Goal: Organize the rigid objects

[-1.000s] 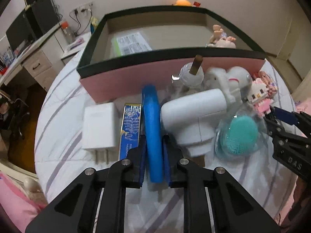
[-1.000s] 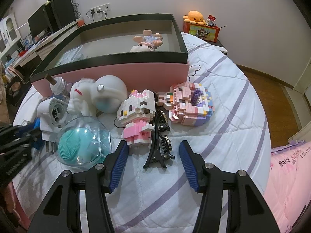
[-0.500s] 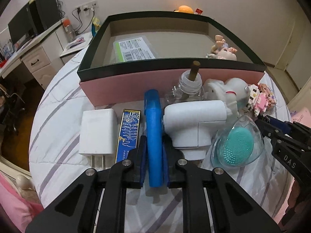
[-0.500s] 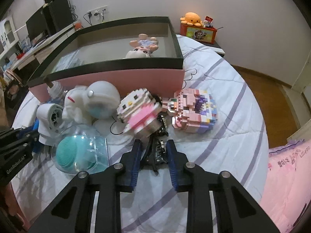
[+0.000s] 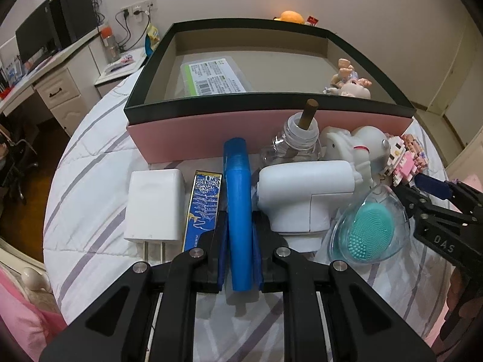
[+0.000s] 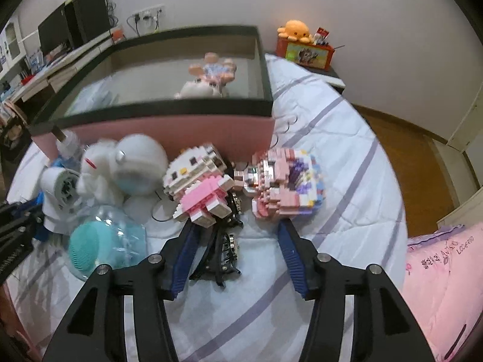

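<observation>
My left gripper [image 5: 240,226] is shut on a flat blue case [image 5: 237,181] that stands on edge on the striped bedspread, in front of the pink box with a dark rim [image 5: 241,129]. In the right wrist view my right gripper [image 6: 235,229] has its jaws opening. A black hair clip [image 6: 222,250] lies loose between the fingers, untouched by the pads. A pink-and-white block cat [image 6: 199,187] leans tilted over the clip's far end, near the left finger. A pink block figure [image 6: 283,181] lies by the right fingertip.
Beside the blue case lie a white charger [image 5: 154,205], a blue patterned box [image 5: 203,205], a white appliance [image 5: 305,193], a glass bottle [image 5: 295,144] and a teal brush under a clear cover [image 5: 368,229]. Inside the box are a labelled case [image 5: 215,75] and a doll [image 5: 350,84].
The right gripper closed around the hair clip, then spread wide again, leaving the clip on the bed. The block cat tipped from upright to leaning. The left gripper kept its hold on the blue case.
</observation>
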`<act>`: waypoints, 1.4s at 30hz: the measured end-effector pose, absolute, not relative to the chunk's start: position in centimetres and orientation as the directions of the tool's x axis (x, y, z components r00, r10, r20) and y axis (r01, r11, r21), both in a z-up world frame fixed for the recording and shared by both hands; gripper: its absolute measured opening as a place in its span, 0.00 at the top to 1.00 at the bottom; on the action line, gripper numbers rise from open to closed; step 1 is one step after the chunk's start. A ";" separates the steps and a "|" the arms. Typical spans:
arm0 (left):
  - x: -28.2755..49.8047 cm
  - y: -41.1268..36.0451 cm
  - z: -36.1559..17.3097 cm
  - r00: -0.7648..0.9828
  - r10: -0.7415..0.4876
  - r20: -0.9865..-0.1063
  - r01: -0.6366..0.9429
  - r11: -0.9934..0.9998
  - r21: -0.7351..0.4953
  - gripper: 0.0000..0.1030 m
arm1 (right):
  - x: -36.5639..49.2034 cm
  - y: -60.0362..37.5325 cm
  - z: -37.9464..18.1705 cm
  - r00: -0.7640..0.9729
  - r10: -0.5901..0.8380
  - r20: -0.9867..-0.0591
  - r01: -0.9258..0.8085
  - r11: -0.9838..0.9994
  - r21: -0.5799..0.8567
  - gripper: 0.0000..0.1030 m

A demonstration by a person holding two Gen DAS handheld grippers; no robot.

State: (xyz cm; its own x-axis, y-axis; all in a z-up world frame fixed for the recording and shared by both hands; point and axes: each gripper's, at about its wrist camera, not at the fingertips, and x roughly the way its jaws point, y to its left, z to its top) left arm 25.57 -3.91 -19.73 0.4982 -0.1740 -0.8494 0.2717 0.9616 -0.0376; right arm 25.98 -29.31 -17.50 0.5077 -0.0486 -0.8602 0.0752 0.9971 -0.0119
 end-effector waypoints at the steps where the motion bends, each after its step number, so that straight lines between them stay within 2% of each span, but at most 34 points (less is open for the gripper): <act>1: 25.6 -3.9 -19.7 0.498 -0.175 -0.849 0.273 0.961 -0.038 0.86 | 25.9 -29.3 -17.5 0.517 -0.047 -0.855 0.071 0.997 -0.012 0.45; 2: 25.5 -3.9 -19.8 0.497 -0.177 -0.849 0.275 0.961 -0.040 0.86 | 25.7 -29.4 -17.5 0.518 -0.038 -0.854 0.069 0.998 -0.003 0.47; 4: 25.5 -3.9 -19.8 0.495 -0.183 -0.849 0.277 0.960 -0.045 0.86 | 25.4 -30.0 -17.4 0.524 -0.014 -0.851 0.087 0.995 0.038 0.65; 5: 25.6 -3.9 -19.8 0.495 -0.184 -0.849 0.277 0.960 -0.046 0.86 | 25.2 -30.4 -17.2 0.522 -0.002 -0.853 0.091 0.994 0.053 0.80; 16: 25.4 -4.1 -19.7 0.503 -0.166 -0.848 0.274 0.961 -0.026 0.86 | 23.9 -31.2 -16.7 0.520 0.060 -0.852 0.100 0.986 0.130 0.80; 23: 24.6 -4.1 -19.0 0.522 -0.155 -0.838 0.260 0.965 -0.016 0.86 | 22.1 -30.6 -15.6 0.542 0.053 -0.838 0.091 0.988 0.122 0.81; 42: 20.1 -2.5 -13.5 0.663 -0.143 -0.735 0.225 0.974 0.013 0.87 | 18.1 -29.2 -10.2 0.663 0.057 -0.747 0.055 0.991 0.124 0.81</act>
State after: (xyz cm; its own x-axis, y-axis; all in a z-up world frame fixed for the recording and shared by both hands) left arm 20.08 -2.49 -13.53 0.6632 -0.1431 -0.7347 0.2248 0.9743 0.0132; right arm 18.12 -29.21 -10.20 0.6628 0.0572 -0.7467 0.0548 0.9907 0.1245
